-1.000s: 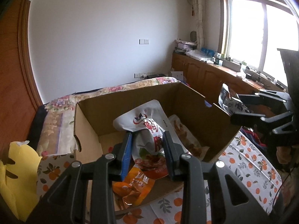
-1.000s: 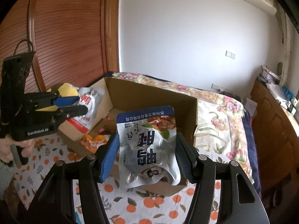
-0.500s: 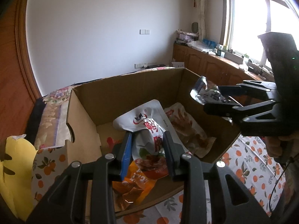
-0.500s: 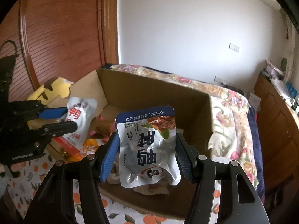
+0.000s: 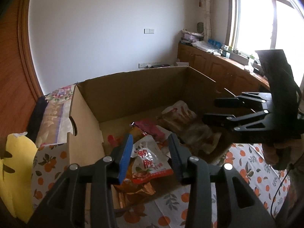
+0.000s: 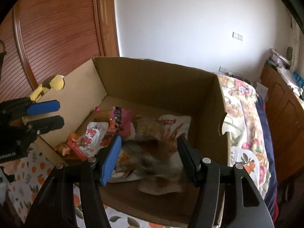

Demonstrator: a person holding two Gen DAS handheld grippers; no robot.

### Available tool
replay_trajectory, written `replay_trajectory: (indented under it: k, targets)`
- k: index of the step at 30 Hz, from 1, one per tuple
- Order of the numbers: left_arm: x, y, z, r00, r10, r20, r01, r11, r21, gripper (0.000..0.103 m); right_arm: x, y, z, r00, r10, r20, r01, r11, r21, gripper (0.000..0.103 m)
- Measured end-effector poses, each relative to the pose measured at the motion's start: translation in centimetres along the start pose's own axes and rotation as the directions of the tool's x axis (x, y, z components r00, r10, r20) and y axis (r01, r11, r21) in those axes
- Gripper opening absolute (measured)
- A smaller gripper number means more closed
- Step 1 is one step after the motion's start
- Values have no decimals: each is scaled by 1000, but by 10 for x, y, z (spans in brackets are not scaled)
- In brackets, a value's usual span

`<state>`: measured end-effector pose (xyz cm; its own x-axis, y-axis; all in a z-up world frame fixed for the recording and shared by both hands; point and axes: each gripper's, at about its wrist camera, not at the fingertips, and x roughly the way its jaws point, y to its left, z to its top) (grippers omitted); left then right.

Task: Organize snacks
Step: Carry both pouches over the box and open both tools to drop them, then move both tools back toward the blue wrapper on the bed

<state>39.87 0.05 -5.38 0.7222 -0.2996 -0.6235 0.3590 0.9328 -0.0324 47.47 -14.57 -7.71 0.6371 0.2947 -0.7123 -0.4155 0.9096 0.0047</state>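
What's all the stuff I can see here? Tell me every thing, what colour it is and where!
cardboard box: one, brown, open, on the tablecloth
white and red snack pouch: one, lying in the box's near left part
pink snack packet: one, in the box, mid-pile
orange snack packet: one, under the white and red pouch
pale chicken-feet pouch: one, white and brown, right side of the box
tablecloth: one, white with oranges, under the box
yellow toy: one, left of the box
bedspread: one, floral, behind the box
left hand-held gripper: black with a blue pad, jaws opening, nothing held
right hand-held gripper: black with a blue pad, open over the box
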Motion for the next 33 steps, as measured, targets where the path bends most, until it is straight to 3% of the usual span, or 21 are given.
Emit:
replay_trajectory:
  k: [10,22,33]
  targets:
    - [-50,-24,-12,997,9,72,-13,999,49,44,-54,9,-11,997,23,76,-24,1000,18,63]
    - [-107,-60,-55,998,-33,57,30,998,47,46,-150,28,-78,993,27,112,-34,998,61,64]
    - [-123,-98,-95,996,-69,56,66,996,58,47,-166,51,-139,992,33,123,-42,996,78,64]
